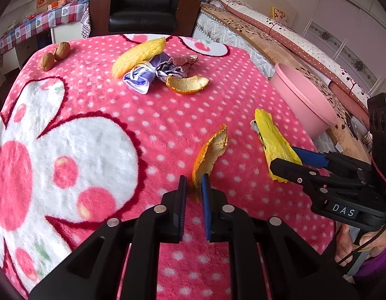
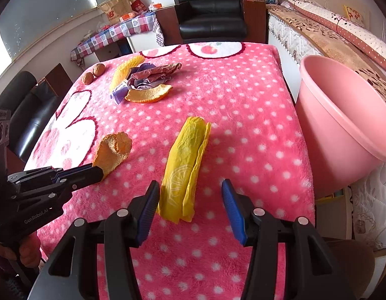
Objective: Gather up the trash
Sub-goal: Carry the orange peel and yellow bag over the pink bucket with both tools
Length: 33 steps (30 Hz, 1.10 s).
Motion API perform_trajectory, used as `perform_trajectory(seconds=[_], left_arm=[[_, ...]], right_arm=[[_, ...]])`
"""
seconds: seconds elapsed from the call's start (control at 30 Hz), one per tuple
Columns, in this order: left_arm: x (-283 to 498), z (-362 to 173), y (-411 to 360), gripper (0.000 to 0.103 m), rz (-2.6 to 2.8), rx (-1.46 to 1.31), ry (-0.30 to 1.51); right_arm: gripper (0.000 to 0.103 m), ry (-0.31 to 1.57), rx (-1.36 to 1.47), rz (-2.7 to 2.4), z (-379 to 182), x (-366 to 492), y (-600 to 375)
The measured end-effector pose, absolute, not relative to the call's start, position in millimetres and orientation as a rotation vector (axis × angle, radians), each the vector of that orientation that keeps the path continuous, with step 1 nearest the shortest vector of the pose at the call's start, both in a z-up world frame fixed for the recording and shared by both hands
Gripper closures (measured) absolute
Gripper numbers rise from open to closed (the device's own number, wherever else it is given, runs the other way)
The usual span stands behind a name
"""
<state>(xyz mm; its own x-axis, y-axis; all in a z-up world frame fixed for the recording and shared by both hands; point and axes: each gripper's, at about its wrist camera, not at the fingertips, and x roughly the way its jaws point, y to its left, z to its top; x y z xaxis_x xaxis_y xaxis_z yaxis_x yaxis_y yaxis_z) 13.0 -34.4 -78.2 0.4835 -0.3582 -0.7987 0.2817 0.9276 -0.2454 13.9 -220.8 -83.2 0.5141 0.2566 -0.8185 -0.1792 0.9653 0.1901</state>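
The left gripper (image 1: 193,183) has its blue-padded jaws nearly together around the lower end of a curled orange peel (image 1: 210,153); a narrow gap shows on one side, and I cannot tell whether the pads actually press it. The peel stands up on edge from the pink fleece blanket with white dots (image 1: 148,115). The right wrist view shows this from the side: the peel (image 2: 113,150) sticks out beyond the black fingertips, cupped and pale inside.

The right gripper (image 2: 190,195) stands wide open, its jaws straddling the near end of a folded yellow paper wrapper (image 2: 185,167) without touching it. The left wrist view shows that gripper (image 1: 290,161) reaching in over the wrapper (image 1: 275,145), and a hand (image 1: 353,240) on its handle.

Beyond the wrapper, toward the blanket's far edge, lies a small heap: a yellow foam fruit net (image 1: 138,57), a crumpled purple-and-white wrapper (image 1: 153,72), and a second curved orange peel (image 1: 188,83) touching it. Two brown walnuts (image 1: 54,56) sit apart at the far left corner.

A pink plastic basin (image 2: 343,130) stands just past the blanket's right edge, level with the wrapper; only the right wrist view shows its open mouth.
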Motion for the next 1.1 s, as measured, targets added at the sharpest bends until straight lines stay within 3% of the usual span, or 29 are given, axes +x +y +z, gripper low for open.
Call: perform_trajectory(seconds=[0.4, 0.47, 0.5, 0.63, 1.1], left_arm=[[12.4, -72.8, -36.5, 0.098, -0.4, -0.089, 0.977], [12.0, -69.3, -38.6, 0.099, -0.407, -0.082, 0.963], [11.7, -67.7, -40.3, 0.099, -0.41, -0.076, 0.957], [11.1, -62.8, -46.7, 0.099, -0.416, -0.057, 0.94], [30.1, -13.9, -86.1, 0.099, -0.477, -0.053, 0.816]], right_arm=[[0.052, 0.959, 0.146, 0.284, -82.7, 4.8, -233.8], [0.068, 0.947, 0.156, 0.285, -82.0, 3.3, -235.6], [0.084, 0.953, 0.162, 0.293, -82.7, 3.8, -235.6], [0.093, 0.935, 0.178, 0.315, -80.8, 1.7, -237.2], [0.094, 0.759, 0.287, 0.226, -39.1, -0.3, -292.9]])
